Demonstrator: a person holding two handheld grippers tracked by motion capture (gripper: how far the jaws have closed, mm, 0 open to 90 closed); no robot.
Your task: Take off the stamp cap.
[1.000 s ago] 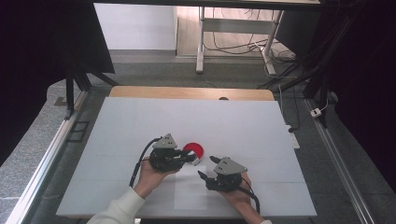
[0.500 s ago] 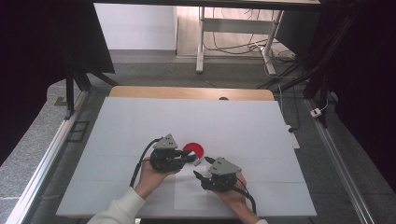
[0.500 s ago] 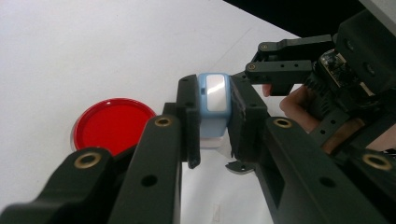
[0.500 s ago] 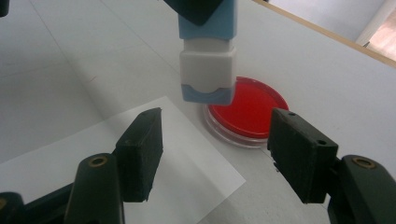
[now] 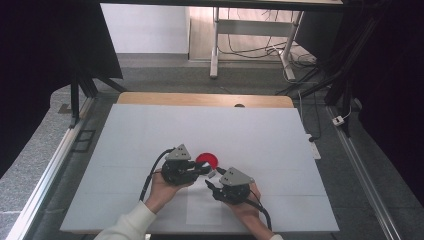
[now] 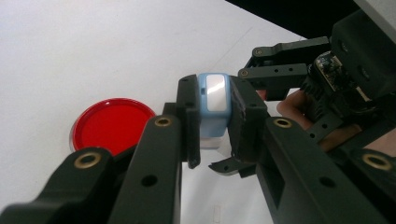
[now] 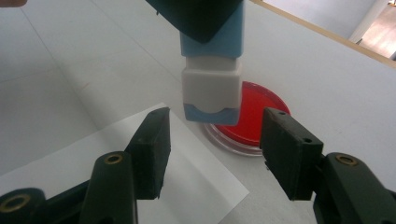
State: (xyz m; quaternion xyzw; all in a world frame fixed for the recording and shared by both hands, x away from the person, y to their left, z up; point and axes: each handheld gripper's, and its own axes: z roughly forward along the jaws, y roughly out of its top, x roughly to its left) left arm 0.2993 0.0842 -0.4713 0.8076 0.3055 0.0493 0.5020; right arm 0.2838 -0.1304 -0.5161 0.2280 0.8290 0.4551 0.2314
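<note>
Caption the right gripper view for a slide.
Right tool, jaws just closing, still apart around the white cap of a blue stamp above a red dish and paper sheet.

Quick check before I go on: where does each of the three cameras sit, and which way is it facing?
High view: above the near edge, looking forward and down on the table; both forearms, left claw and right claw.
Left gripper view: rides the left claw, shut on the blue-and-white stamp; right claw beyond.
Right gripper view: rides the right claw, jaws either side of the stamp, not touching.
Shared: the red dish.
</note>
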